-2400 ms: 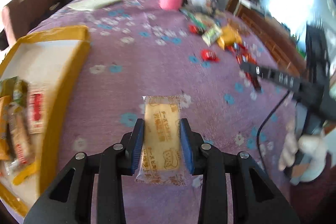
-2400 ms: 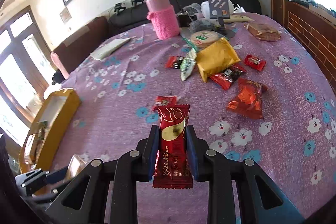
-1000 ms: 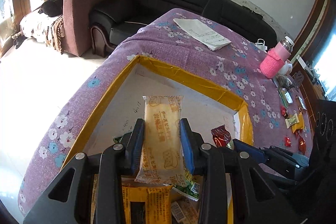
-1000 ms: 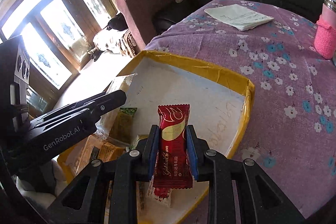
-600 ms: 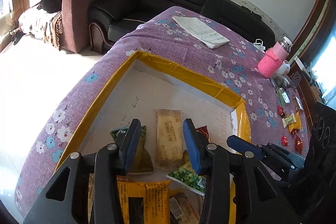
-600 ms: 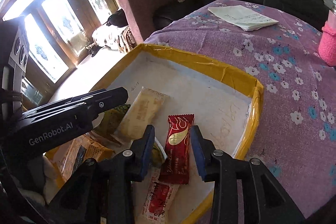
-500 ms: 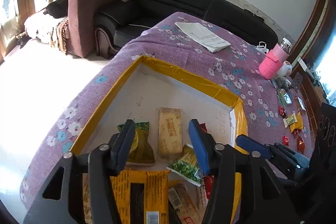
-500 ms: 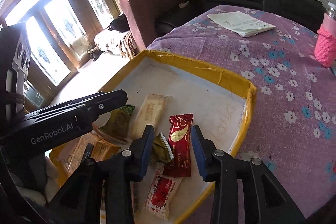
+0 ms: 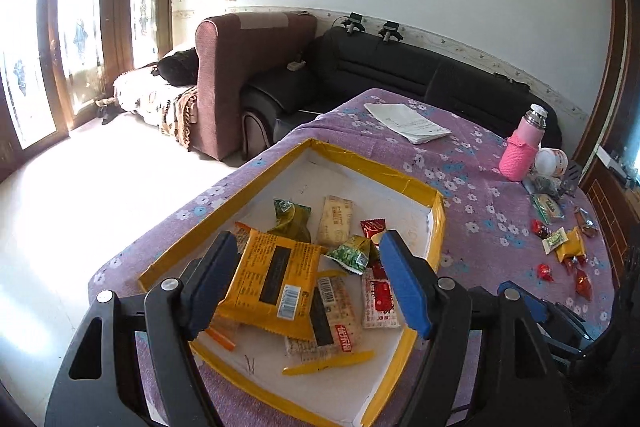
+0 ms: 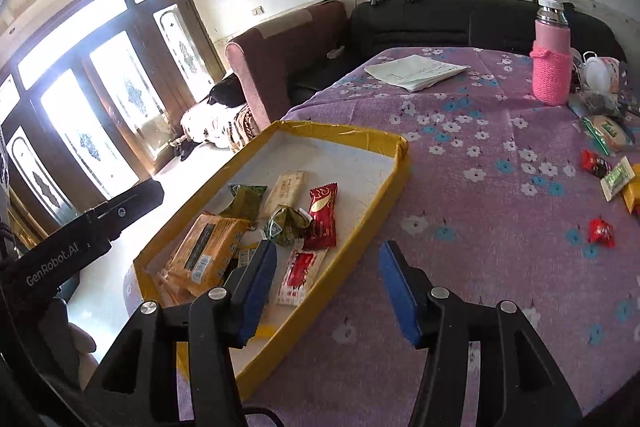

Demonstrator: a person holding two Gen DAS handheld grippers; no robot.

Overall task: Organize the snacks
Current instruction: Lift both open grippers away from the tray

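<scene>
The left gripper (image 9: 304, 279) has its blue pads wide apart and holds nothing; its jaws have just been opening, and nothing is between them. The right gripper (image 10: 328, 287) is the same: jaws just opened, pads apart, empty. They are open because the two snacks are now let go. The pale yellow cracker pack (image 9: 335, 215) lies flat in the shallow box with the yellow taped rim (image 9: 362, 165), ahead of the left gripper. The red shiny chocolate bar (image 10: 322, 211) lies just beside it, ahead and to the left of the right gripper. They lie with the other snacks so all the treats are in one place: a big orange packet (image 9: 272, 277) sits right under the left gripper. More snacks are not tidied yet. Small red candies (image 10: 600, 229) and a green and white wrapper (image 10: 618, 177) lie loose on the purple flowery tablecloth (image 10: 492, 211), far off to the right of the right gripper. I think these are picked up next.
</scene>
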